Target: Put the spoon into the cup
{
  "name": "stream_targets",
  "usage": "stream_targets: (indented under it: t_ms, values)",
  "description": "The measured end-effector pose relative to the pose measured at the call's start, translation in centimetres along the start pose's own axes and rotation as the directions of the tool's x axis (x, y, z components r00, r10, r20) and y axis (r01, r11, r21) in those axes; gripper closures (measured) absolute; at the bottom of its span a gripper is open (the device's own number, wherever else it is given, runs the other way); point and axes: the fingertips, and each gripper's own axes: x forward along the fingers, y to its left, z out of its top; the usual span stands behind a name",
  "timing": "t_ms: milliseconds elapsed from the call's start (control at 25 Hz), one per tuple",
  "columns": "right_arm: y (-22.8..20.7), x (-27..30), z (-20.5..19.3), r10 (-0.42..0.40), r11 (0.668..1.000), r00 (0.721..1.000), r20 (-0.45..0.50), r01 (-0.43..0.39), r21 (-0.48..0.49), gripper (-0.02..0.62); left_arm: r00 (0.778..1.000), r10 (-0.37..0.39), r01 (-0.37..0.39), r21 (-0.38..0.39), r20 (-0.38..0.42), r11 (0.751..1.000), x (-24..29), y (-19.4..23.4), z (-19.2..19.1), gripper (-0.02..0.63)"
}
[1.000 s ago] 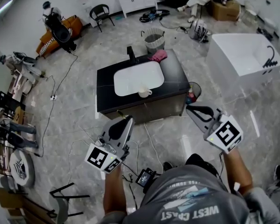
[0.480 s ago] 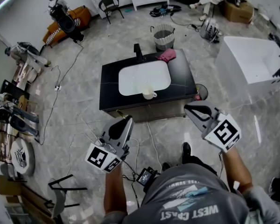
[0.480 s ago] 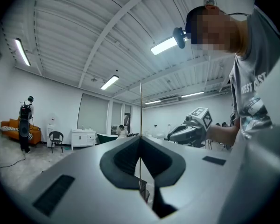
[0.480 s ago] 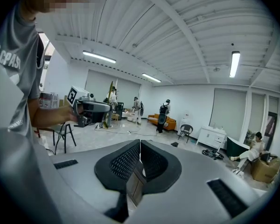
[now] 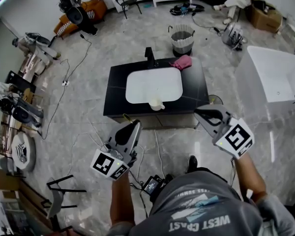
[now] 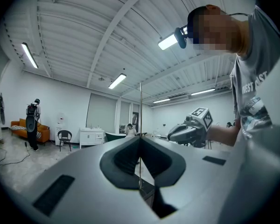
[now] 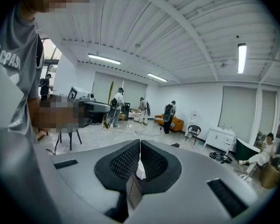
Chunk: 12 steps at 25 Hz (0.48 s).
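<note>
A pale cup (image 5: 156, 103) stands at the front edge of a black vanity counter (image 5: 117, 90), just in front of its white basin (image 5: 152, 84). My left gripper (image 5: 132, 126) is held over the floor, short of the counter, and is shut on a thin spoon (image 5: 125, 117) whose end pokes out past the tips. In the left gripper view the spoon (image 6: 140, 106) shows edge-on as a thin upright line above the left gripper (image 6: 140, 140). My right gripper (image 5: 199, 113) hovers near the counter's front right corner, shut, as the right gripper view (image 7: 140, 144) also shows.
A black faucet (image 5: 149, 53) and a pink cloth (image 5: 182, 62) are at the counter's back. A wire basket (image 5: 182, 36) stands behind it and a white bathtub (image 5: 275, 77) to the right. Cables (image 5: 160, 146) trail over the floor. Several people (image 7: 142, 110) stand far off.
The counter and cup have drifted lower and nearer in the head view as the person steps toward them. Both grippers keep the same pose, shut.
</note>
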Motion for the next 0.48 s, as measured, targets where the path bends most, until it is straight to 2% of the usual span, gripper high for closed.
stream_targets:
  t_ms: [480]
  values:
    - [-5.0,1.2,-1.8,0.082,0.997,0.996,0.019,-0.082,0.001,0.563,0.995,0.094,-0.094,0.004,-0.039,0.996,4.4,1.4,-1.5,0.604]
